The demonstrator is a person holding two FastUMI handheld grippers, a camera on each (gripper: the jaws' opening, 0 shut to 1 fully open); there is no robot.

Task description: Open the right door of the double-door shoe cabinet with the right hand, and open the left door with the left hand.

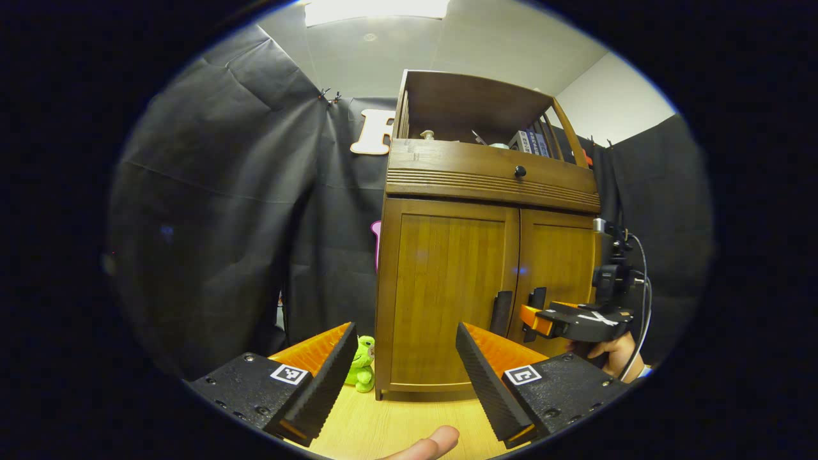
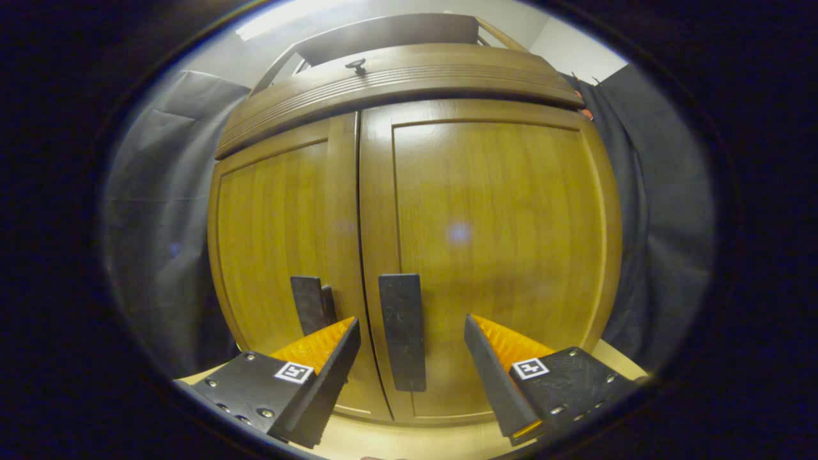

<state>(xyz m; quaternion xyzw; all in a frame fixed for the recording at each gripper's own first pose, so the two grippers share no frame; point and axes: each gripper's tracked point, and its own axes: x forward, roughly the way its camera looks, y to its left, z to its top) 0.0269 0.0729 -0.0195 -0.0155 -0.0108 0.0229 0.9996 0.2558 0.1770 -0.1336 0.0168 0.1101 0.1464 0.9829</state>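
Right door (image 2: 498,255) and left door (image 2: 275,243) of shoe cabinet (image 1: 486,255) both closed, standing on wooden table (image 1: 383,428). Right door's dark handle (image 2: 402,332) dead ahead between spread fingers of right gripper (image 2: 412,342), jaws wide, nothing held. Left handle (image 2: 310,303) just beyond its left finger. Left gripper (image 1: 406,345) farther back, wide too, cabinet ahead, green plush toy (image 1: 363,364) beside its left finger.

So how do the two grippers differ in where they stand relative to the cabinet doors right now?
The right gripper is close to the right door, its open fingers either side of the right handle. The left gripper hangs back from the cabinet, open, in front of the left door, well short of the left handle. Both doors are shut.
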